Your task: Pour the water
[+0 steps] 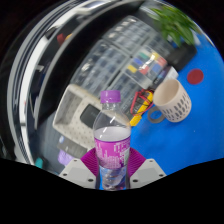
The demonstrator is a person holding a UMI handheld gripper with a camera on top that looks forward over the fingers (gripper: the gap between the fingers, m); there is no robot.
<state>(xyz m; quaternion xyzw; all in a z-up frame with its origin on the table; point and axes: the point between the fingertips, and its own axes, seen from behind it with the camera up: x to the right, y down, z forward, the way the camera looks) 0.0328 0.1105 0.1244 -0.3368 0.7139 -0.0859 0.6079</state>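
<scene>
A clear plastic water bottle (112, 140) with a purple cap and a pink-purple label stands upright between my fingers. My gripper (112, 168) is shut on the bottle, both magenta pads pressing its sides at label height. The whole view is tilted. Beyond the bottle, to the right, a white mug (172, 100) with a handle rests on the blue table surface (195, 135). The bottle's lower part is hidden below the fingers.
A wire basket (125, 55) with small items stands behind the bottle, and a grey cloth-like tray (75, 112) lies left of it. Yellow and orange objects (140, 105) lie beside the mug. A red dot (195, 75) marks the blue surface; a green plant (178, 22) stands far back.
</scene>
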